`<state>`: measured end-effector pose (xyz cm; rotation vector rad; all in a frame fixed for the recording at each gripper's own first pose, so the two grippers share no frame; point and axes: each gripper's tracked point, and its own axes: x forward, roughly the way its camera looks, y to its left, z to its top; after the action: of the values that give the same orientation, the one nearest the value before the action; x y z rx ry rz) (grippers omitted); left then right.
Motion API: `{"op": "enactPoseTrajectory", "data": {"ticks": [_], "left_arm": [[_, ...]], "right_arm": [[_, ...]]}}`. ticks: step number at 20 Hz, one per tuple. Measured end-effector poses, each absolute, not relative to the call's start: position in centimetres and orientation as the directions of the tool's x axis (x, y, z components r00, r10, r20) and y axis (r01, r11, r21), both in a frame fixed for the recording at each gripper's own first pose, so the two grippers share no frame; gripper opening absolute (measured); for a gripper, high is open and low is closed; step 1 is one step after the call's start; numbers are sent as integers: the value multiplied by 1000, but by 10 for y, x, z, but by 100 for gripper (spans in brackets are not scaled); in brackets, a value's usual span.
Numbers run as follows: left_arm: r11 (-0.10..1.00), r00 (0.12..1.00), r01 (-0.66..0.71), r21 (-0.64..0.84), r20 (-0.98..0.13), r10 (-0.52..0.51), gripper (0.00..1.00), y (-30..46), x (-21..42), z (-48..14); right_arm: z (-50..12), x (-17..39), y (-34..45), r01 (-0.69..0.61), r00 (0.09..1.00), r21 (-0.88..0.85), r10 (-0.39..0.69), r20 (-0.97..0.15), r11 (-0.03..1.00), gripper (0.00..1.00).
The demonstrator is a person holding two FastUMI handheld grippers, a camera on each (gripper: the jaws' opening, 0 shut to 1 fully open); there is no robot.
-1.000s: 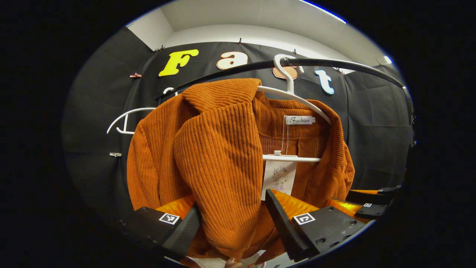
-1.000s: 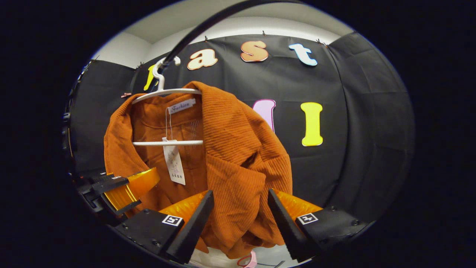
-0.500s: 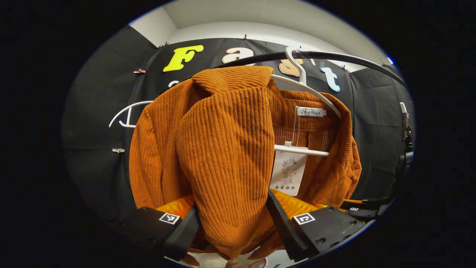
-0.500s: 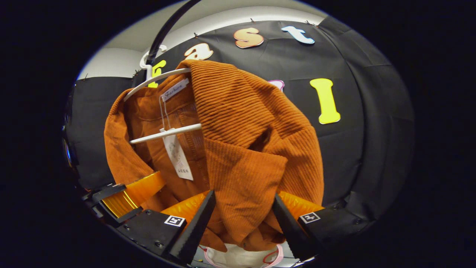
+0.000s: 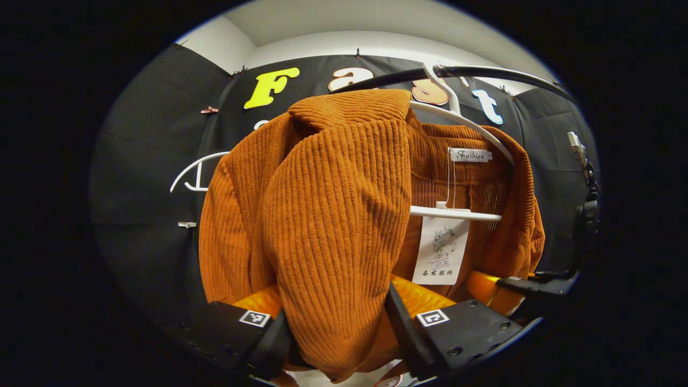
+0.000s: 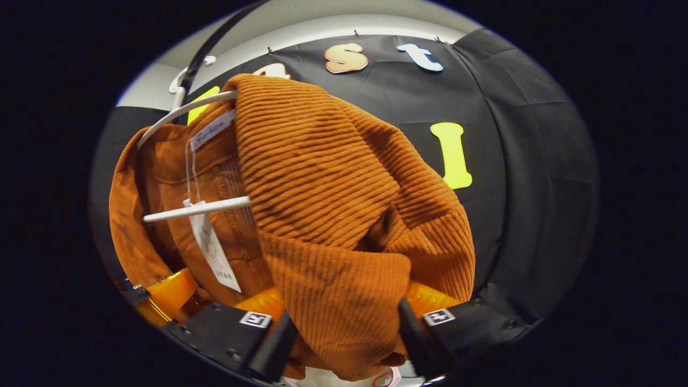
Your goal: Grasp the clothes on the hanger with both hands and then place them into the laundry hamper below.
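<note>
Orange corduroy garment (image 5: 333, 215) mid-frame, hung on white hanger (image 5: 457, 115) from black rail (image 5: 484, 72), upper right. Left gripper (image 5: 338, 344) and right gripper (image 6: 346, 344) spread, straddling front folds, not yet pinching; set for two-sided lift-off.

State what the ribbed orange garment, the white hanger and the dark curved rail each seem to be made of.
Ribbed orange garment: corduroy-like fabric, matte, shown by its raised parallel cords and soft folds.
White hanger: probably plastic; smooth, thin, evenly white.
Dark curved rail: likely coated metal; slim, rigid, slightly glossy, though the look leaves it open.
</note>
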<state>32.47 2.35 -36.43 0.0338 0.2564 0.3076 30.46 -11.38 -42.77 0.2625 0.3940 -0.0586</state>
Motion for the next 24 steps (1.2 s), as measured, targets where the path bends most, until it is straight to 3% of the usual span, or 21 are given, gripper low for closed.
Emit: {"op": "enactPoseTrajectory", "data": {"ticks": [1,4,9,16,18,19,22,23,24], "left_arm": [[951,918,-299,77,-249,309,75,27,325,-362],[954,918,-293,66,-258,300,10,38,324,-359],[922,895,-378,81,-225,386,10,78,302,-332],[875,876,-472,105,-56,479,10,122,277,-243],[876,882,-467,120,-5,471,10,122,274,-216],[883,892,-449,137,22,451,10,120,275,-202],[894,914,-404,191,58,401,10,127,287,-185],[898,921,-388,207,64,383,10,130,293,-180],[902,929,-368,226,68,363,10,130,300,-173]], "right_arm": [[-426,305,-116,93,925,229,1,-381,969,64],[-417,303,-138,88,933,139,-32,-359,986,18],[-394,303,-183,129,947,161,-73,-314,978,18],[-344,340,-221,146,977,117,-125,-171,982,18],[-330,351,-222,138,984,97,-125,-129,986,13],[-323,357,-224,136,986,84,-127,-108,987,18],[-309,375,-231,139,989,76,-134,-62,987,13],[-303,381,-233,137,990,71,-134,-44,988,22],[-297,385,-235,135,991,56,-133,-29,989,13]]}}
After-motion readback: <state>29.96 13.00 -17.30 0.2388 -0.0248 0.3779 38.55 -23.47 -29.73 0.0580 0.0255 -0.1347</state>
